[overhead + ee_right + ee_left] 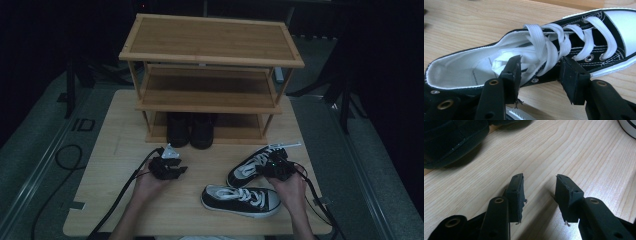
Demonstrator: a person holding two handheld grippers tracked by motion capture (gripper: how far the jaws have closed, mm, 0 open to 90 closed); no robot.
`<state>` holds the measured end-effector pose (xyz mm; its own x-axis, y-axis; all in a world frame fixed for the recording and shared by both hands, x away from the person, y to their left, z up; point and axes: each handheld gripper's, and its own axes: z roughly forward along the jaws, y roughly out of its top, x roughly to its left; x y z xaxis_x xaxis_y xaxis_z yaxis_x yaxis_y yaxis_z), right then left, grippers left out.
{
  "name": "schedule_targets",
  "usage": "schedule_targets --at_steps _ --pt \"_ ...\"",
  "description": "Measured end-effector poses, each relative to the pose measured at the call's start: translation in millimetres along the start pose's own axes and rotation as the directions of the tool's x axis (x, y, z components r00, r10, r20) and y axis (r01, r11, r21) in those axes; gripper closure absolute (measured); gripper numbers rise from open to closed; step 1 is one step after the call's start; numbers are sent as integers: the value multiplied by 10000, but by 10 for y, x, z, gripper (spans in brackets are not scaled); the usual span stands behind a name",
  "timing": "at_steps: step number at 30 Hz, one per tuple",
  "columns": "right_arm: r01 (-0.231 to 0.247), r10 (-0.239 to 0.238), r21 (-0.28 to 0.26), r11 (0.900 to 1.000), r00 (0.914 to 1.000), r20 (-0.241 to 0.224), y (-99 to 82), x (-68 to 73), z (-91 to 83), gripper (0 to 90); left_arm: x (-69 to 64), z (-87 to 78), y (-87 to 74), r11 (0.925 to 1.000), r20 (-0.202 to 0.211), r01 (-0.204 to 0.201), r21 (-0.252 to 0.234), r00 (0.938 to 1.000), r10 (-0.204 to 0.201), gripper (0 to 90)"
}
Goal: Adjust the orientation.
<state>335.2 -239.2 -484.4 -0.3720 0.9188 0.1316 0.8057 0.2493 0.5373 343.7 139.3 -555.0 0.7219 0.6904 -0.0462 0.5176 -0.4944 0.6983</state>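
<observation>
Step, as judged: shelving black canvas sneaker (529, 57) before three-tier bamboo rack (210, 75). Right gripper (541, 75) open, astride sneaker's side wall, unclosed. Left gripper (539, 192) open, empty, nearby. Next: pinch, lift.

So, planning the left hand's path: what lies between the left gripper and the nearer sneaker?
Bare tabletop separates the left gripper from the sneaker, per the high view.
</observation>
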Motion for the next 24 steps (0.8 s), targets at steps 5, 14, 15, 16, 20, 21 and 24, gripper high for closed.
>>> schedule_targets --at_steps 5,14,15,16,20,21,24 --pt "-628 643 519 9967 9975 -281 49 -24 24 591 -4 0 1 10000 -35 -22 14 10000 22 591" --pt "-879 914 732 9934 9947 -472 91 -67 26 748 0 0 0 10000 0 -13 2 10000 13 591" --pt "-881 914 703 9936 9948 -450 95 -65 20 756 0 0 0 10000 -1 -7 -1 10000 7 591" --pt "-890 918 658 9939 9949 -408 100 -61 13 768 -1 0 0 10000 -3 -10 1 10000 10 591" --pt "-923 930 411 9949 9955 -154 127 -50 -2 805 -1 0 0 10000 -5 -13 0 10000 13 591" --pt "-992 999 360 9944 9949 -161 134 -49 -2 810 -1 0 0 10000 -4 -15 2 10000 15 590" --pt "-993 997 281 9947 9949 -131 152 -43 -7 817 2 0 0 10000 18 -8 0 10000 8 591"
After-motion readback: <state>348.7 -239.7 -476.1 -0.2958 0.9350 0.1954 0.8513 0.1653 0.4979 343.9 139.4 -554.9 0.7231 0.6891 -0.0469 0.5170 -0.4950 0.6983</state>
